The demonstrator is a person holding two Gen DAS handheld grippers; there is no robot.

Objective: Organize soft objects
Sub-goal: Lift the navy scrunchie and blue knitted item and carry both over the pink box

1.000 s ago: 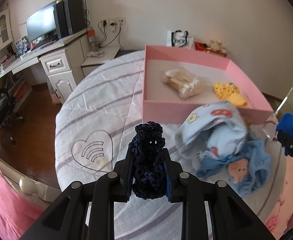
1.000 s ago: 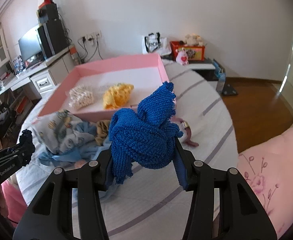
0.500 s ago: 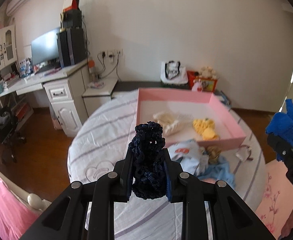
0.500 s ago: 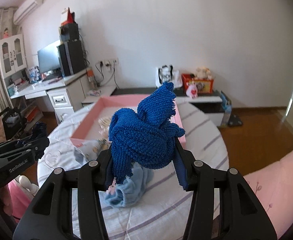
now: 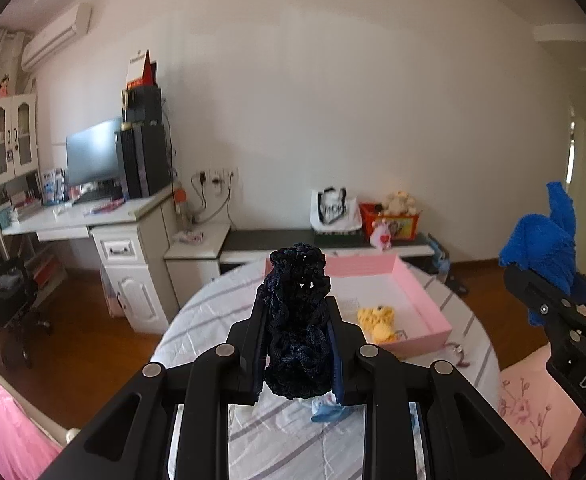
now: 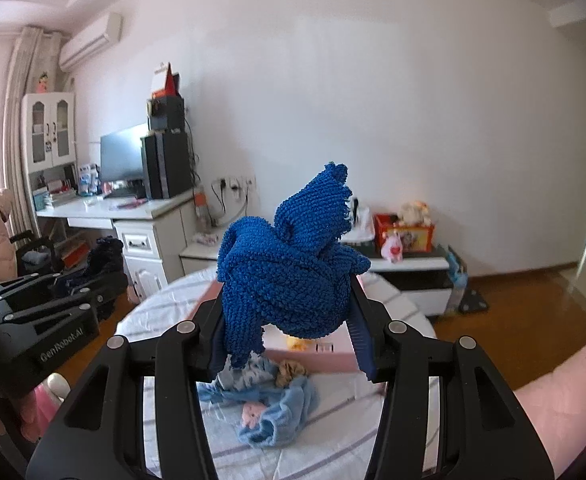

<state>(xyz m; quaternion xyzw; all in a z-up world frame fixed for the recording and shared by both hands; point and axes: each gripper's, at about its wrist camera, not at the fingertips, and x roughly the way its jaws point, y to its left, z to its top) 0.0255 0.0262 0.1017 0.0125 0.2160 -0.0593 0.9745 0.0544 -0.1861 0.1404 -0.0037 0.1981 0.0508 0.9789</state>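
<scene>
My left gripper (image 5: 296,344) is shut on a dark navy knitted piece (image 5: 297,320) and holds it high above the round table (image 5: 205,320). My right gripper (image 6: 289,312) is shut on a bright blue knitted cloth (image 6: 289,272), also raised well above the table; it shows at the right of the left wrist view (image 5: 545,256). The pink box (image 5: 429,300) lies on the table's far side with a yellow soft item (image 5: 377,320) inside. Light blue baby clothes (image 6: 269,408) lie in a heap on the table in front of the box.
A white desk (image 5: 105,220) with a monitor and cabinet stands at the left, a low shelf (image 5: 333,240) with a bag and toys along the back wall. An office chair (image 5: 9,300) is at far left. Pink bedding (image 5: 533,400) borders the table at right.
Both grippers have risen and pulled back from the table, still holding their knitted pieces. The box and clothes now look smaller and lower in both views.
</scene>
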